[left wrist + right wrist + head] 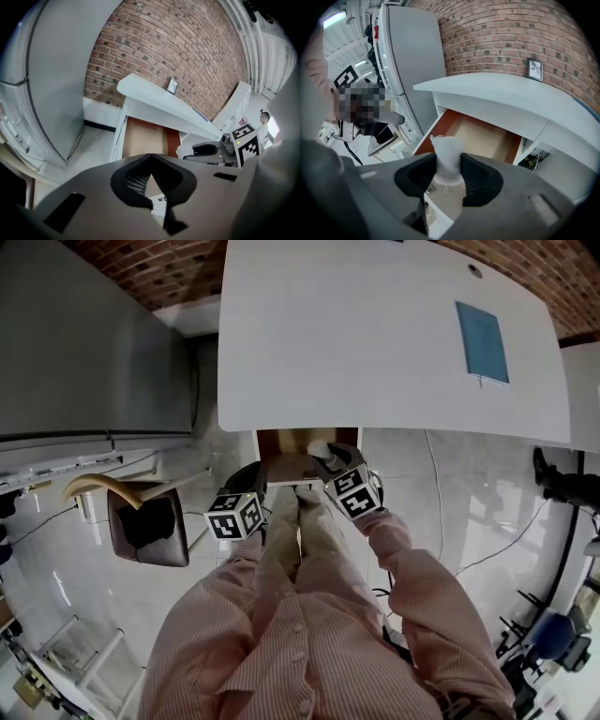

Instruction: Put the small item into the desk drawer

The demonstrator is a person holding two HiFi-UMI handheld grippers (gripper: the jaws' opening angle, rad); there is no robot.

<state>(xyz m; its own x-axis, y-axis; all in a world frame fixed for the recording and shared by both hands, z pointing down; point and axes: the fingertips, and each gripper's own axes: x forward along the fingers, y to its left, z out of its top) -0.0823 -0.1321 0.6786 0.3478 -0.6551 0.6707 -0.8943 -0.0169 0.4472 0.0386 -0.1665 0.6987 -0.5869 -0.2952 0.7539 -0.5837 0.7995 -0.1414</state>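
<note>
The desk drawer stands pulled out under the front edge of the white desk, and its wooden bottom is bare. My right gripper is shut on the small item, a soft white bundle that sticks up between the pads. In the head view this item hangs at the drawer's front right corner, with the right gripper just behind it. My left gripper is lower left of the drawer, off to its side. Its jaws meet at the tips with nothing between them.
A tall grey cabinet stands left of the desk. A brown chair is on the floor at the left. A blue notebook lies on the desk's far right. A small picture frame leans on the brick wall. Cables run across the floor.
</note>
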